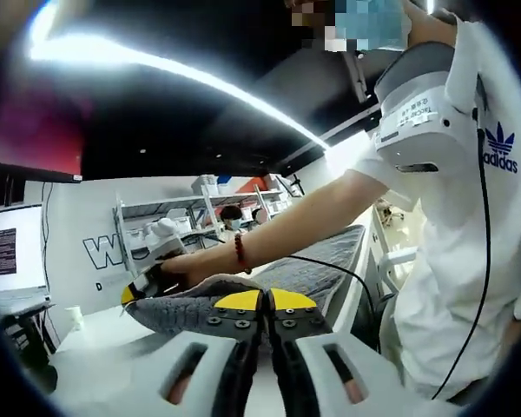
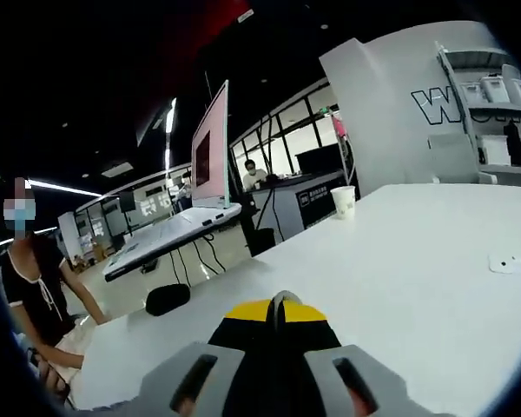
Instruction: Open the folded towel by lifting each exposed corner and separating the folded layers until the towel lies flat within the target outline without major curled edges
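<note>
Your left gripper (image 1: 265, 304) has its yellow-tipped jaws pressed together, and the grey towel (image 1: 243, 291) sits right at their tips — whether a fold of cloth is pinched between them you cannot tell from this angle. The towel lies along the white bench (image 1: 104, 334), stretching away from the left gripper toward the far end, its textured grey surface partly lifted into a hump near the jaws. Beyond that hump, your right hand (image 1: 178, 271) reaches across the towel holding the other gripper (image 1: 143, 287), whose yellow and black tip rests at the towel's far edge.

In the right gripper view, the right gripper (image 2: 276, 308) shows its jaws drawn together with no gap between the yellow tips. Beyond it lies bare bench (image 2: 399, 269), with a paper cup (image 2: 343, 201) well apart from the gripper and a laptop (image 2: 195, 187) off to one side. A seated person (image 2: 35, 295) is at the bench's near end.

The step in hand looks like lifting a corner to peel the folded layers apart — the towel is not yet flat. The next move likely calls for drawing the two ends away from each other, keeping the cloth low so the edges do not curl.
</note>
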The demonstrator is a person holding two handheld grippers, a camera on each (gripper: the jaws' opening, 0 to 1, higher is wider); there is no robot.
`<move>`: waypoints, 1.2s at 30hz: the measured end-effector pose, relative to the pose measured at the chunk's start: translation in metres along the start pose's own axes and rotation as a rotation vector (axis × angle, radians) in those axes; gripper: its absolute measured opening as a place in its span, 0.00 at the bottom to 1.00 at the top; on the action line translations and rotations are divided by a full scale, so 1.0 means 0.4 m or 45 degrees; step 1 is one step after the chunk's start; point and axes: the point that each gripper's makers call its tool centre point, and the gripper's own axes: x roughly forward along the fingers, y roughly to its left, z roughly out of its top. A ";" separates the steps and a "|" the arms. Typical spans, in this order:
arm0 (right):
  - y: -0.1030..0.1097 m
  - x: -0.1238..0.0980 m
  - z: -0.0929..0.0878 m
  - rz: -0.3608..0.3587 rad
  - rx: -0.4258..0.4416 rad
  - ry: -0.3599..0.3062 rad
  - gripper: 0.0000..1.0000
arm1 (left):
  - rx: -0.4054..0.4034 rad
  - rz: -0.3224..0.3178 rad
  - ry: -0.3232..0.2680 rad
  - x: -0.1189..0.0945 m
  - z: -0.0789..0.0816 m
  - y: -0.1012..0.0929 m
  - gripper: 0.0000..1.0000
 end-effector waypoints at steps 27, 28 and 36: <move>0.004 0.047 -0.069 0.031 0.079 0.058 0.00 | -0.036 0.039 0.040 -0.032 -0.049 0.014 0.01; 0.004 0.048 -0.067 0.031 0.085 0.053 0.00 | -0.035 0.038 0.040 -0.033 -0.050 0.014 0.01; 0.019 0.057 -0.067 0.068 0.130 0.049 0.10 | -0.038 0.060 0.049 -0.039 -0.057 0.023 0.02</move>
